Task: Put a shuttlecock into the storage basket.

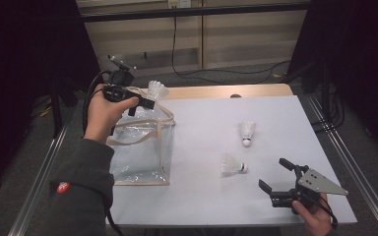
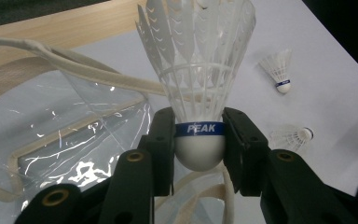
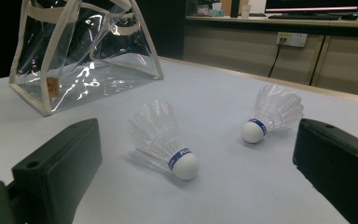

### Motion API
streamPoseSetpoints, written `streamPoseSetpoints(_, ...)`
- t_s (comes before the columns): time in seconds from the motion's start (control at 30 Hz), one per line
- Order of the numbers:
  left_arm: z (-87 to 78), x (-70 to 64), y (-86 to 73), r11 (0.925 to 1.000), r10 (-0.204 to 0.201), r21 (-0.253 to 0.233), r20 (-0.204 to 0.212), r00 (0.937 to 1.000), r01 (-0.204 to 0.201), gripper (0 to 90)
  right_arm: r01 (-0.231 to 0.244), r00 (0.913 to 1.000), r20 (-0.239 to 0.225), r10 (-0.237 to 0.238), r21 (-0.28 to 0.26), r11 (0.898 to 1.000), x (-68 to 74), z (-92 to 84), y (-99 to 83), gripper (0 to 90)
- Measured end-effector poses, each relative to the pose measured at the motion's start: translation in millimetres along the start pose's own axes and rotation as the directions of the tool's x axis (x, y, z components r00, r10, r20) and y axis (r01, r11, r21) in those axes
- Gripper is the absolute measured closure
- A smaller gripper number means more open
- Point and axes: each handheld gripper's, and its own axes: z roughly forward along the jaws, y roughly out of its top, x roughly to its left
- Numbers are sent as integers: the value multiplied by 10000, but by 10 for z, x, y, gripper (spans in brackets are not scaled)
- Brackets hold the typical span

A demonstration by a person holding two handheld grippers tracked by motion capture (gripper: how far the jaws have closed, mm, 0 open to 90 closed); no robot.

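Dim room with dark curtains on both sides, and a white table (image 1: 275, 196) sitting in the middle of it with a strip of bare wood along its far edge.

Nearest, by the table's near right corner, the right gripper (image 1: 275, 177) is in the person's hand, held low over the surface, jaws spread wide apart with nothing between them. It's aimed toward the table's middle, and in the right gripper view you look straight between the jaws at two loose shuttlecocks.

The nearer shuttlecock (image 1: 233, 165) lies on its side around the middle of the table, cork pointing toward the right edge. A bit farther back and slightly right is the farther shuttlecock (image 1: 247, 133), also lying down, cork pointing toward the near edge. The two are close together but not touching.

Over on the left side stands the clear bag (image 1: 142, 147), a see-through plastic tote with cream trim and handles, mouth open at the top.

Farthest back, the left gripper (image 1: 145, 101) is held up just above the bag's far rim. Its jaws are clamped on the cork of a third one, the held shuttlecock (image 2: 199, 93), right at the blue band reading PEAK, white feathers fanning away from the gripper.
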Motion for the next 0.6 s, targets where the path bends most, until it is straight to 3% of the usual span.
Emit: streamPoseSetpoints(0.6,1,78,-16,9999,-149,-27,-266,9995,149,657,13,10000,-2,-13,-12,10000,0,-2,2,12)
